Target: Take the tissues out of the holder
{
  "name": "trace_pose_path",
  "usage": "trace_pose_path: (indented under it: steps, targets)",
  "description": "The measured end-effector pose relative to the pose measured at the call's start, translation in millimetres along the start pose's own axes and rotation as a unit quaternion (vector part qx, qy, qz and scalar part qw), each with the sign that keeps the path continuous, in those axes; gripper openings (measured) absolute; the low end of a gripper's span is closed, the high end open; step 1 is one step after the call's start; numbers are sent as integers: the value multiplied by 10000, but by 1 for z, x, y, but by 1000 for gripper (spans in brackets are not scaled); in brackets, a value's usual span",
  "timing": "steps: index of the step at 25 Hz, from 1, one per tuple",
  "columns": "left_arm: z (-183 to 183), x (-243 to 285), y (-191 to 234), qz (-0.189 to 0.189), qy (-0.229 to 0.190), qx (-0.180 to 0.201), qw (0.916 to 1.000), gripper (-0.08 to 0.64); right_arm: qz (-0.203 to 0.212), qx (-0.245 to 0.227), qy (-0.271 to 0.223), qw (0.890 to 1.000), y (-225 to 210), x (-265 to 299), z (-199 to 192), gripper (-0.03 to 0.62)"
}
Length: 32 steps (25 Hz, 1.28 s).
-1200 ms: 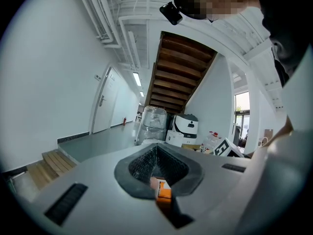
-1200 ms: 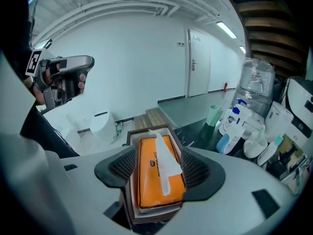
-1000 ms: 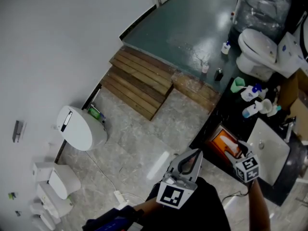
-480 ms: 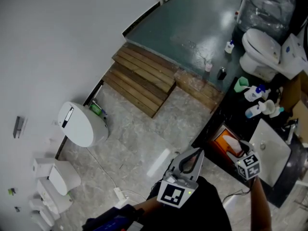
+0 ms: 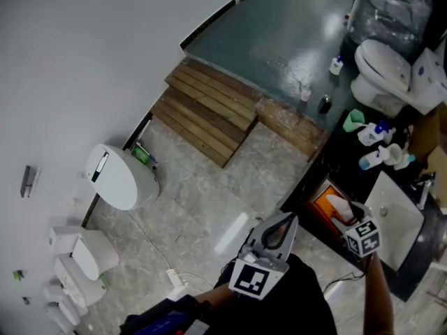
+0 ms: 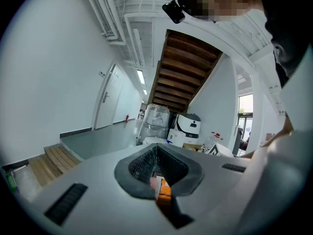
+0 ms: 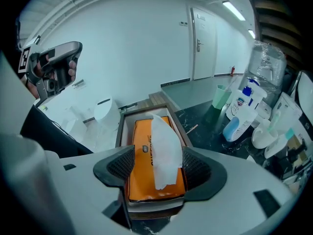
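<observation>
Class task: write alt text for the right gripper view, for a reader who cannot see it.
Between the open jaws of the right gripper, a white tissue sticks up from an orange tissue pack, which lies in a rectangular holder on a dark counter. Bottles stand on the counter to the right.

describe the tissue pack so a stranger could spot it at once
Find the dark counter on the right of the room, with a white sink set in it. Beside the sink sits a wood-rimmed holder, and the tissue pack lies in it. It is the only bright orange thing there, with one white tissue standing up from its top.
</observation>
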<state>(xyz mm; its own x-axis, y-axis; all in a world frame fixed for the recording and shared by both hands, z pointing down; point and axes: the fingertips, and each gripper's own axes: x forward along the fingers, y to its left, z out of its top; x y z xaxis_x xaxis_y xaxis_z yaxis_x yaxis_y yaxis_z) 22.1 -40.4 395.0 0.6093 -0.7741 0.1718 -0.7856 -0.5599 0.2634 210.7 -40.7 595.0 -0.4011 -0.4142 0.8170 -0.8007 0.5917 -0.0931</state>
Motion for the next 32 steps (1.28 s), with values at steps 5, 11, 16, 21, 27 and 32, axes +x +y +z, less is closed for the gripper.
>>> trace_pose_path:
  steps: [5,11,16,21,27,32]
  targets:
    - [1,1,-2,-88,-101,-99,9999,-3,17,-139,158,9998,1,4,-3,291]
    - [0,-1,-3,-121,-75,-137,9998,-3,98,-252,306,9992,4,5,-5,301]
    - [0,-4,1,-72,-77,-135,9999,-3,114,-305,461,9984,5,4,-9,337]
    - [-2,-7,2,-62,-67,-143,9999,-3,124,-263,586,9979,4,5,-12,362]
    - [1,-10,3,-79,-114,-123,9998,-3,107,-218,590,9980,3,4,-12,368]
    - [0,-12,1,-94,-115,-143,9998,-3,154,-273,735,9968,2,7,-13,368]
